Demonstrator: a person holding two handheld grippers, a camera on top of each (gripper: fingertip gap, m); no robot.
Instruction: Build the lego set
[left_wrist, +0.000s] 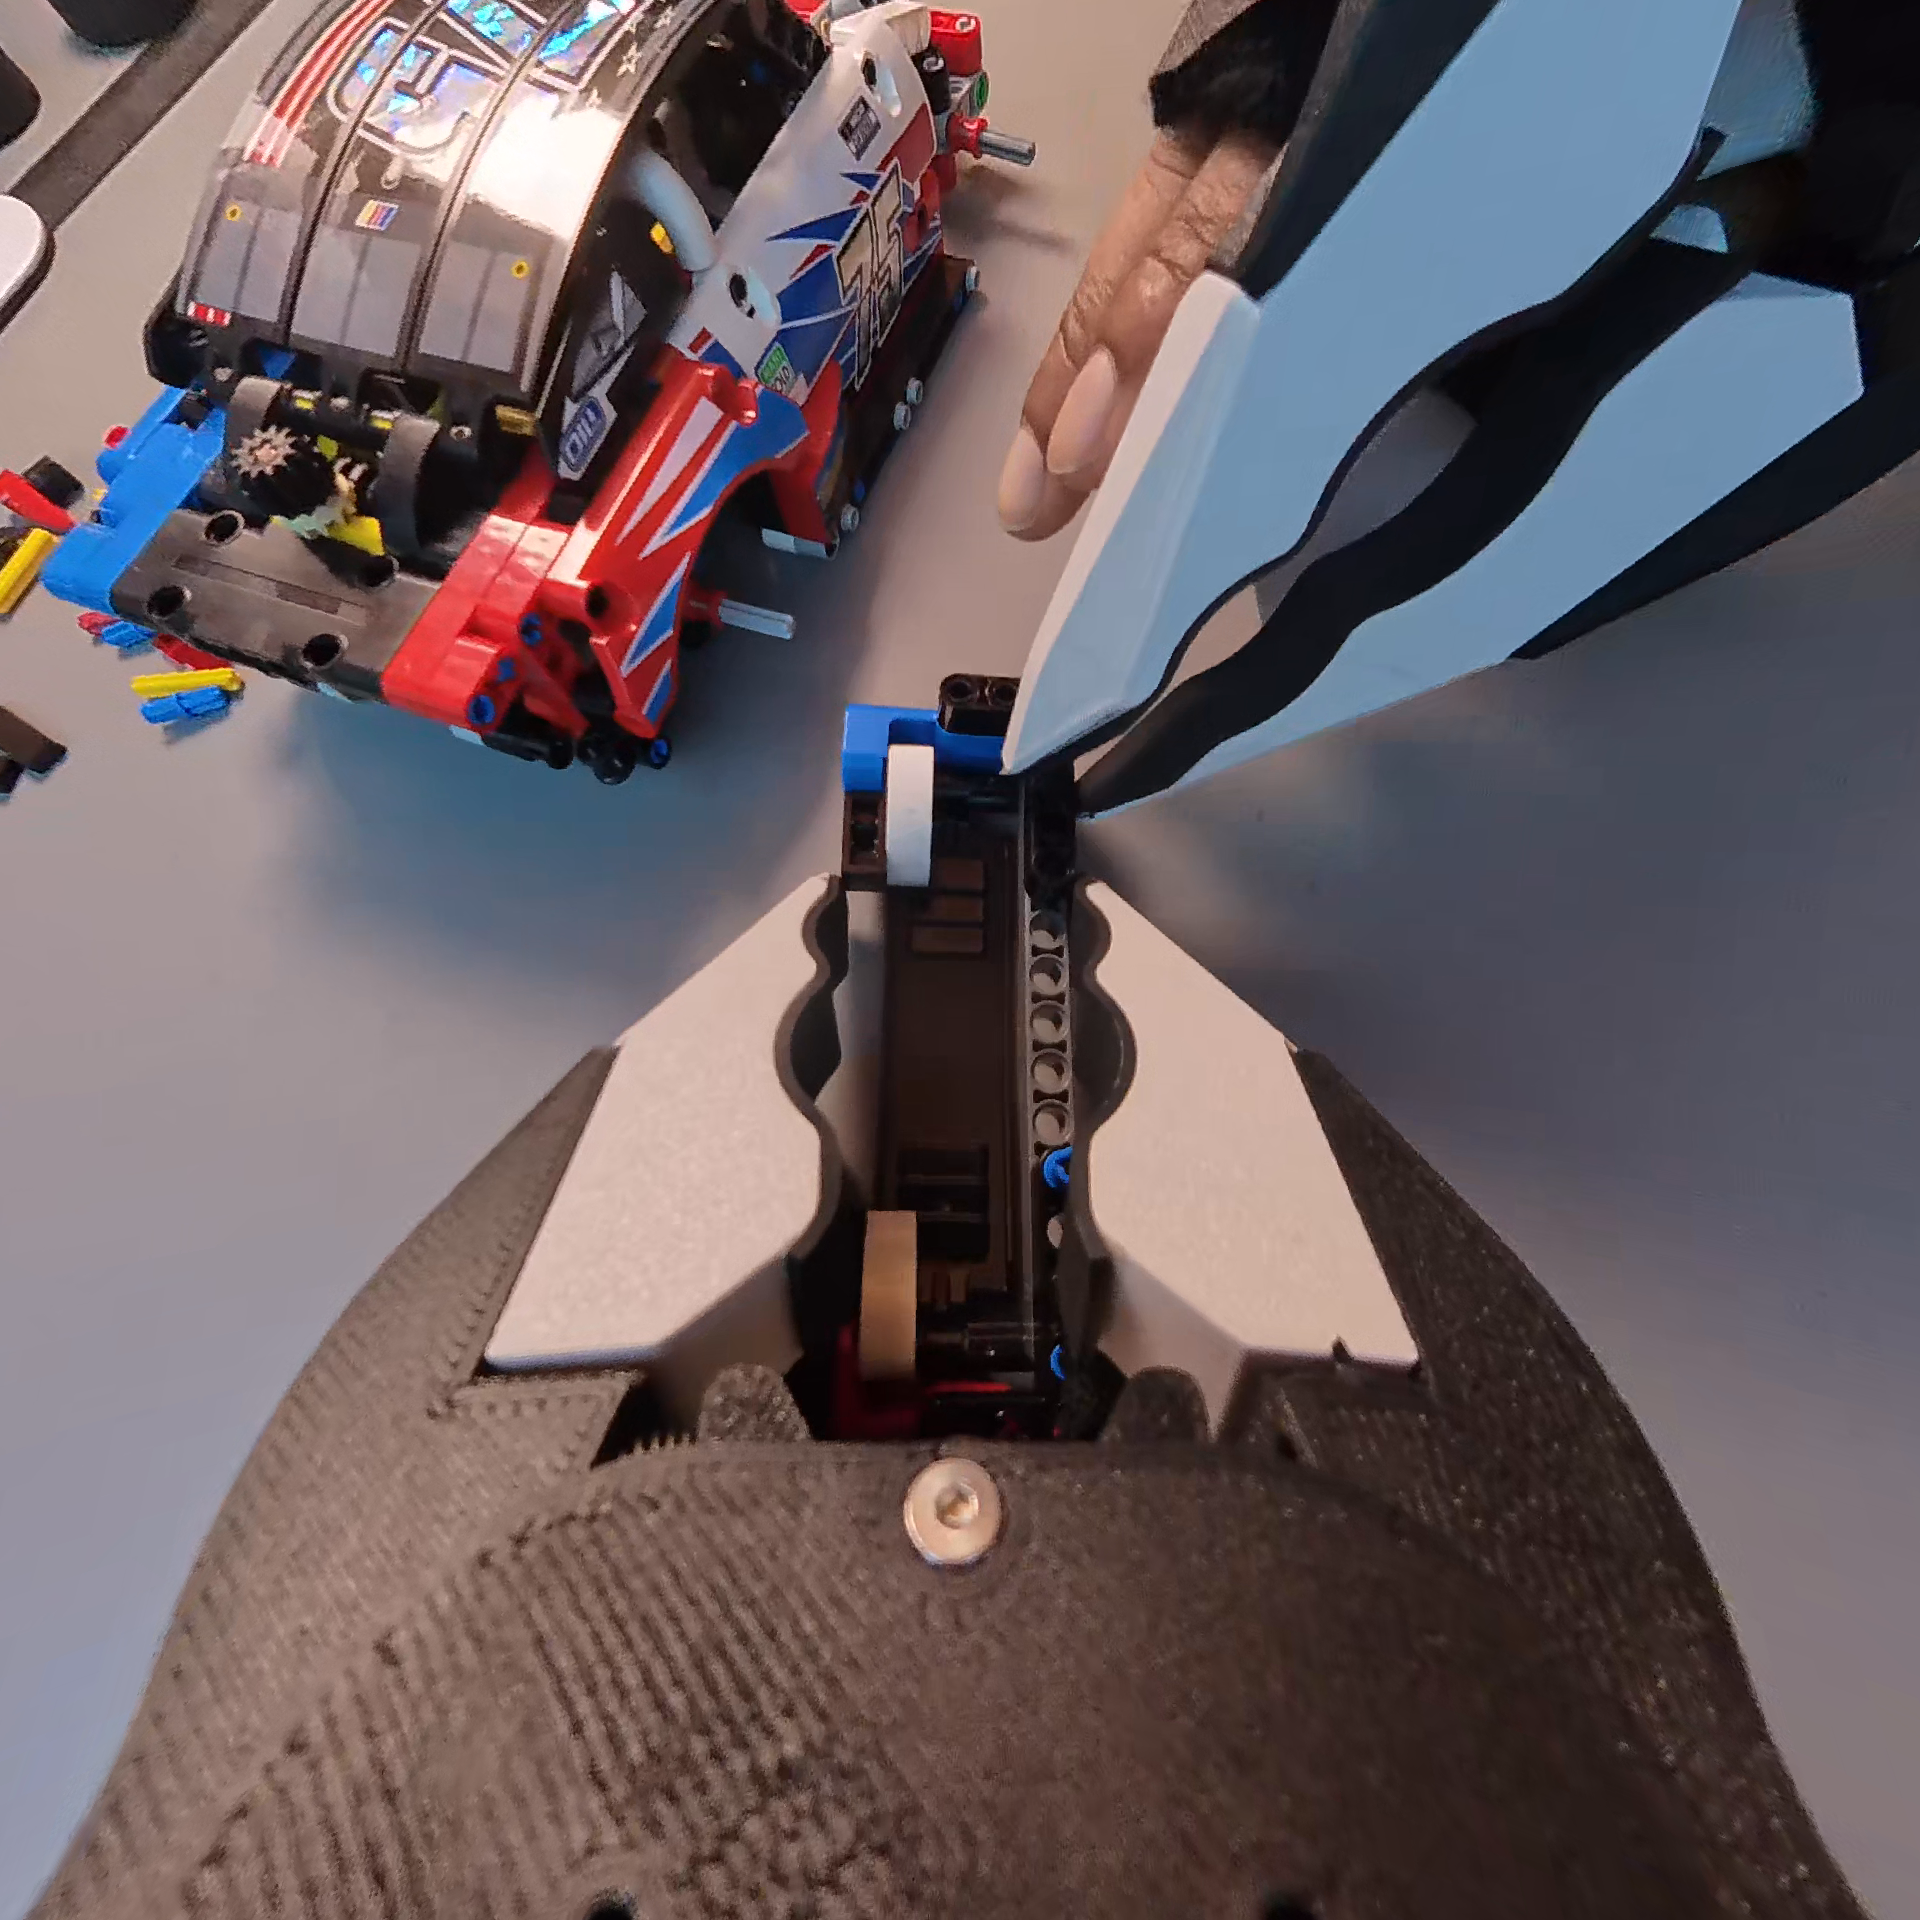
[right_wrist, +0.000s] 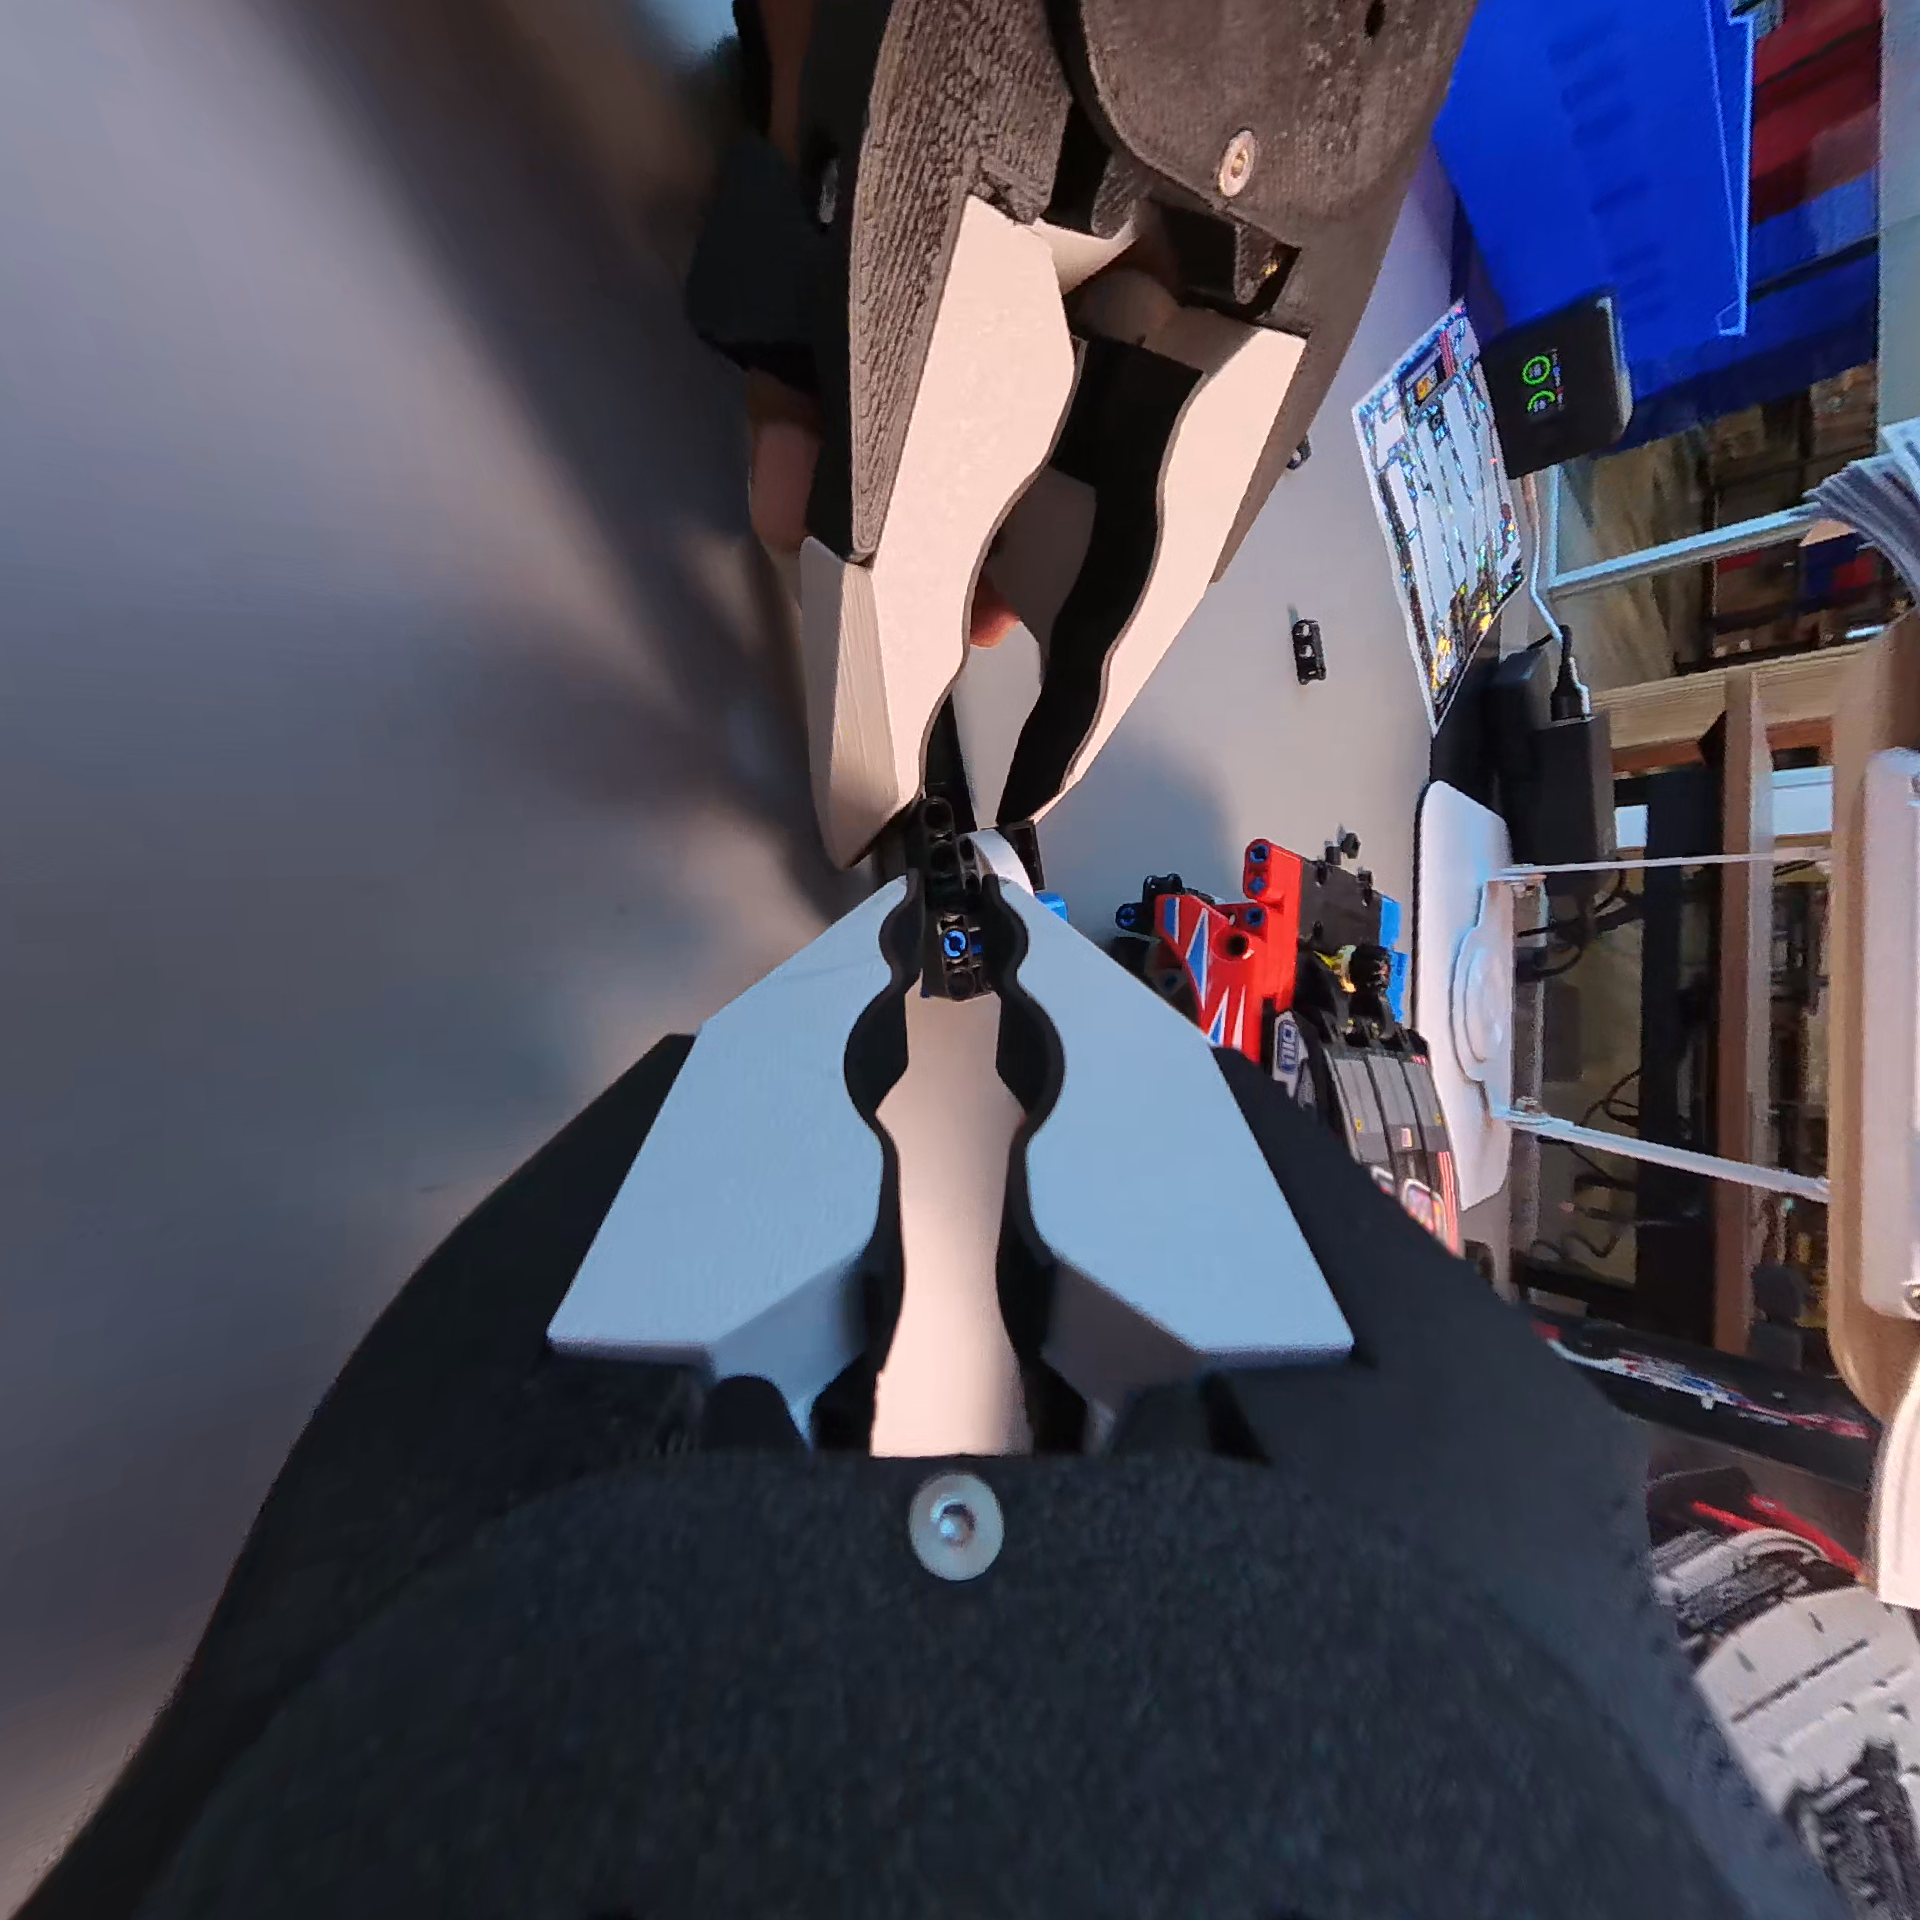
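Observation:
A long black lego sub-assembly (left_wrist: 951, 1039) with a white wheel (left_wrist: 909, 821), a tan wheel (left_wrist: 888, 1299) and a blue piece (left_wrist: 868, 743) at its far end sits lengthwise between the fingers of my left gripper (left_wrist: 956, 894), which is shut on it above the table. My right gripper (left_wrist: 1049, 779) comes in from the upper right and its tips pinch the assembly's far end. In the right wrist view my right gripper (right_wrist: 954, 904) is shut on that black holed end with a blue pin (right_wrist: 951, 940), facing the left gripper (right_wrist: 940, 821). The partly built red, white and blue car (left_wrist: 582, 343) stands at the upper left.
Loose yellow, blue and red pieces (left_wrist: 187, 691) lie left of the car. A person's fingers (left_wrist: 1091, 395) hold the right gripper. In the right wrist view a printed sheet (right_wrist: 1444, 520), a small black device with a screen (right_wrist: 1553, 384), a blue bin (right_wrist: 1621, 156) and a loose black piece (right_wrist: 1306, 649) are at the table's far side. My left and right fingertips are right by each other.

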